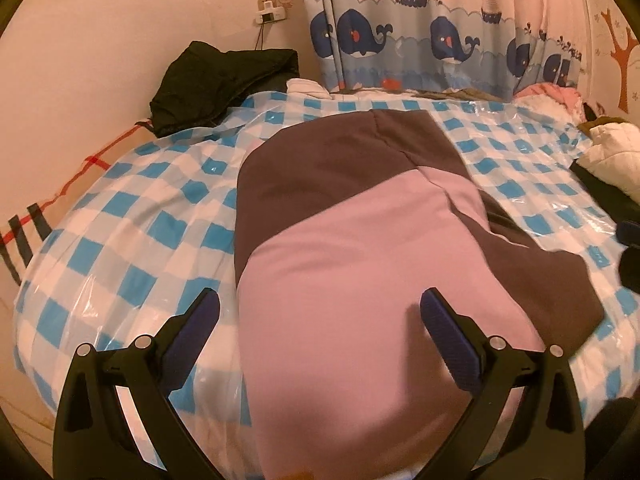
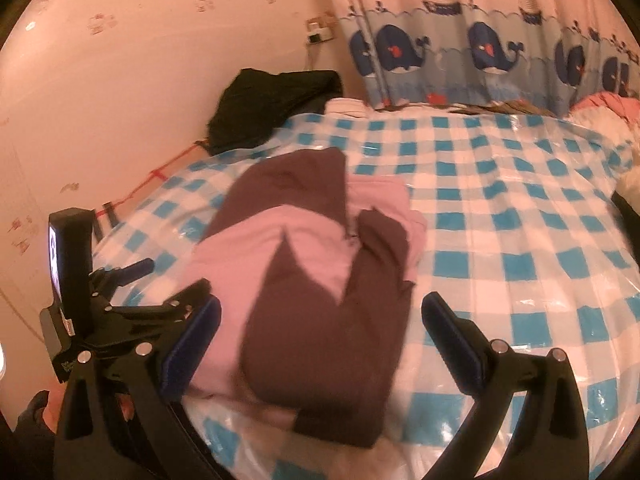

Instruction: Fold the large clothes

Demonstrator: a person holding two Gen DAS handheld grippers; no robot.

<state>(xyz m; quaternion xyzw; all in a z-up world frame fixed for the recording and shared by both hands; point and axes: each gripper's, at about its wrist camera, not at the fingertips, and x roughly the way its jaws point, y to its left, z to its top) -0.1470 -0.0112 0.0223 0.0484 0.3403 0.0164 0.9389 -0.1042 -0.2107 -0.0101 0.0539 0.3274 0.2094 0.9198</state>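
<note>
A soft pink-and-brown garment (image 1: 360,240) lay partly folded in the middle of the bed (image 1: 120,220), on a glossy, crinkled plastic cover checked in blue and white. Its fabric looked matte and thick, with a brown sleeve (image 2: 384,248) folded across the pink body. The left hand-held gripper (image 1: 320,312) hung with its jaws spread wide over the near pink hem, its ribbed blue pads (image 1: 448,328) holding nothing. The right hand-held gripper (image 2: 320,316) was likewise spread wide and empty above the brown part. A crumpled black garment (image 1: 216,84) sat at the far left by the wall, before a whale-print curtain (image 1: 440,36).
</note>
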